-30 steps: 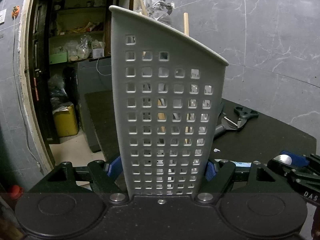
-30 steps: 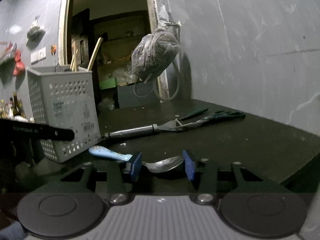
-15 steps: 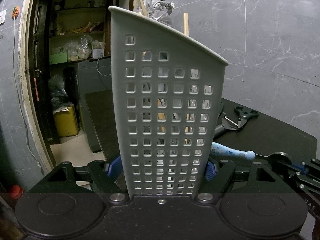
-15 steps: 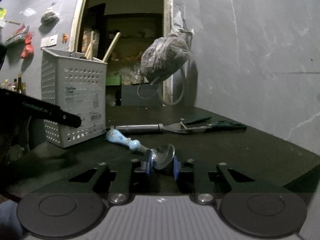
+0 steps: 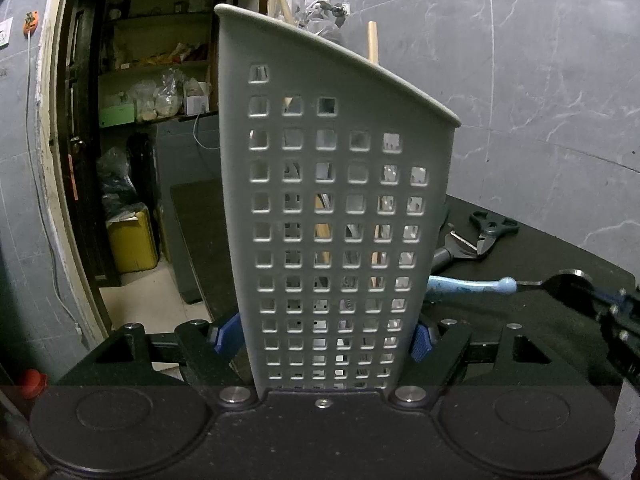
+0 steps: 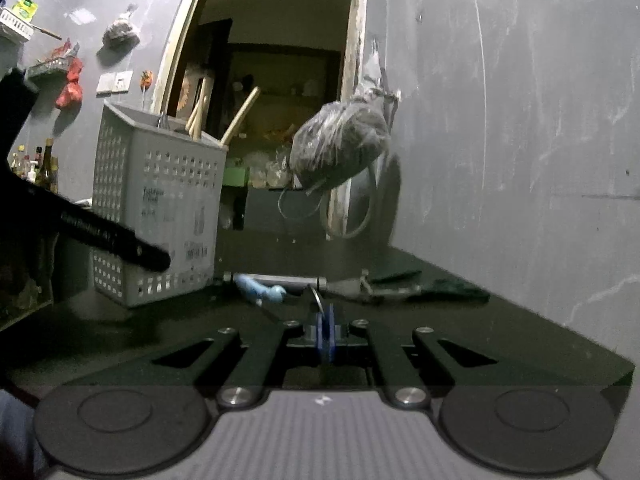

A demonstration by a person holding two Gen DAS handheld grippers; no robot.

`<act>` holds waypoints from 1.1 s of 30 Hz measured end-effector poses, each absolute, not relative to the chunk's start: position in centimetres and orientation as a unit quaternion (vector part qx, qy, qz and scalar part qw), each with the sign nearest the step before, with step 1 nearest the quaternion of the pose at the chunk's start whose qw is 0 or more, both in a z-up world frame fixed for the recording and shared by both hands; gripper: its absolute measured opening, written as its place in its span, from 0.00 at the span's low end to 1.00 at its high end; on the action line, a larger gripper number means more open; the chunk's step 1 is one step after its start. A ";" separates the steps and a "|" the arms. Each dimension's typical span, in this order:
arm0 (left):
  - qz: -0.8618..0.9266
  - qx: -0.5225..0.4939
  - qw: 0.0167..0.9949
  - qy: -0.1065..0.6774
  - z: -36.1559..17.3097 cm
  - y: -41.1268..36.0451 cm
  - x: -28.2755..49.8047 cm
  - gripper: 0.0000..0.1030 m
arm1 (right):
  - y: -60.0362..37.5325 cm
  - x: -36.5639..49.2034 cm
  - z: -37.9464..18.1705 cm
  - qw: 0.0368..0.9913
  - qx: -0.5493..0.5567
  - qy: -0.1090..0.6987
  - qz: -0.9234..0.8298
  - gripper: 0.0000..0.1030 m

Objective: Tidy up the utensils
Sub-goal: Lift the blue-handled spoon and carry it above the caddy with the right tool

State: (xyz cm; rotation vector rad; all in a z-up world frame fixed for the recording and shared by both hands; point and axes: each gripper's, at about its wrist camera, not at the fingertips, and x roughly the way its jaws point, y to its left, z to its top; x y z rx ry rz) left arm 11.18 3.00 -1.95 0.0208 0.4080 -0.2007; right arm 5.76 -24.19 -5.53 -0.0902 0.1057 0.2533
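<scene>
A tall grey perforated utensil caddy stands upright on the dark table, and my left gripper is shut on its lower sides. Wooden handles stick out of its top. To its right, my right gripper is shut on the metal bowl of a spoon. The bowl stands on edge between the blue pads. The spoon's light blue handle points toward the caddy, just above the table. The right gripper shows at the right edge of the left wrist view.
A steel-handled tool and dark green-handled pliers lie on the table behind the spoon, near the grey wall. A stuffed plastic bag hangs by the doorway. The table's left edge drops off beside the caddy.
The right gripper has closed from open onto the spoon's bowl, and the spoon has turned on edge with its handle raised. The left gripper and caddy have not moved.
</scene>
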 end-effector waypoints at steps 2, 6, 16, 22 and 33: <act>-0.099 0.010 0.974 0.202 -1.9 3.0 11.2 0.78 | -24.3 5.9 -5.1 0.990 -0.042 0.045 0.126 0.03; -0.099 0.010 0.974 0.202 -1.9 3.0 11.2 0.78 | -24.7 6.0 -4.2 0.991 -0.038 0.025 0.125 0.02; -0.100 0.002 0.973 0.208 -2.1 3.0 11.9 0.78 | -24.6 7.0 -0.8 0.991 -0.053 -0.030 0.121 0.02; -0.100 0.002 0.973 0.208 -2.1 3.1 12.0 0.78 | -24.5 8.3 1.2 0.990 -0.062 -0.046 0.117 0.02; -0.100 0.001 0.973 0.208 -2.1 3.2 12.1 0.78 | -23.9 9.0 3.1 0.985 -0.090 -0.067 0.129 0.02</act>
